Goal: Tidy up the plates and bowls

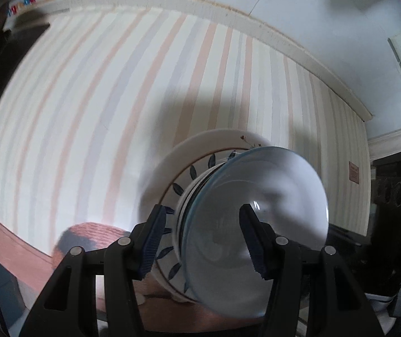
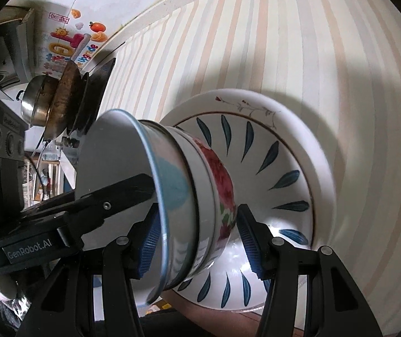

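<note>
Nested crockery on a table under a tablecloth (image 2: 256, 28) of matte pastel stripes. A glossy white plate (image 2: 259, 102) with a fine sprig motif carries a deeper dish (image 2: 279, 151) painted with radiating blue leaves. In that dish stand three round, smooth bowls: a rose-patterned bowl (image 2: 222, 179) lowest, a plain white bowl (image 2: 185, 151) in it, and a pale, blue-rimmed bowl (image 1: 270, 185) on top.

My left claw (image 1: 203, 210) stands part-open astride the top bowl's near wall, one ribbed pad inside and one outside. My right claw (image 2: 199, 210), likewise part-open, straddles the stack's wall from the other side. I cannot tell whether either claw's pads press. A steel pot (image 2: 36, 104) sits far left.
</note>
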`<state>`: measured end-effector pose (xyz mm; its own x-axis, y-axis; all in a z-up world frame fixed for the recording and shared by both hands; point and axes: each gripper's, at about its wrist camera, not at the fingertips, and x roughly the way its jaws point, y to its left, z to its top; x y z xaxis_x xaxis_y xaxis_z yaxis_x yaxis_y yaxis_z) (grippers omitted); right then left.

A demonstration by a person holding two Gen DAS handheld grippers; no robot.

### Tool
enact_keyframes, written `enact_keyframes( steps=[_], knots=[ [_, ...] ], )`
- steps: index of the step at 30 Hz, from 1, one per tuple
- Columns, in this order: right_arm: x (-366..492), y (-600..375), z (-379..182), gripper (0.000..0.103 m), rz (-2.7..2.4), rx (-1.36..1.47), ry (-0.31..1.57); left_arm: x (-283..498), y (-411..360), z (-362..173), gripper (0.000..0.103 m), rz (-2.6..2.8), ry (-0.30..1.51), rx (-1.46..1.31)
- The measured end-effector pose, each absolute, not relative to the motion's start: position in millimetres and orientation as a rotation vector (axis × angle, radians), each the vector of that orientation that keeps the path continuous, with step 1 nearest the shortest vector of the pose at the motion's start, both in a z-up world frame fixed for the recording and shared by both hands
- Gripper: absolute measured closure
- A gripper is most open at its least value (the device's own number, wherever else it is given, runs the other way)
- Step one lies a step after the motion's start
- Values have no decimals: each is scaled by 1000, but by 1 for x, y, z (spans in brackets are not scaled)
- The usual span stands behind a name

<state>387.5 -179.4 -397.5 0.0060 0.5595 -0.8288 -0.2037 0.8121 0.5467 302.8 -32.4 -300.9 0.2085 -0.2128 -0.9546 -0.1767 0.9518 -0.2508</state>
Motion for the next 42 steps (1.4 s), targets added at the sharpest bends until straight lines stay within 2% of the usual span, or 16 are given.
enact_keyframes(
  steps=[4,7,9,10,13,15,30,37,42],
  knots=[
    [379,-182,-372,46,582,263,1401,295,-33,-277,51,-3,1324,-266],
    [372,-186,-352,42,550,243,1364,285,-34,-260,51,7,1278,-214],
    [365,-188,-335,29,514,214,1330,278,-34,-250,50,3,1258,-189],
    [361,-189,-327,26,495,203,1314,273,-33,-245,48,2,1245,-177],
    [346,-192,-303,17,435,160,1257,263,-32,-231,37,-3,1210,-147],
    [335,-195,-289,14,379,127,1218,257,-33,-225,19,12,1190,-118],
    [241,-206,-207,9,211,104,1039,190,-33,-163,19,-11,1027,-61],
    [176,-212,-150,8,213,108,921,127,-31,-107,19,34,881,-68],
    [115,-212,-112,8,223,89,847,77,-29,-82,19,59,843,-68]
  ],
)
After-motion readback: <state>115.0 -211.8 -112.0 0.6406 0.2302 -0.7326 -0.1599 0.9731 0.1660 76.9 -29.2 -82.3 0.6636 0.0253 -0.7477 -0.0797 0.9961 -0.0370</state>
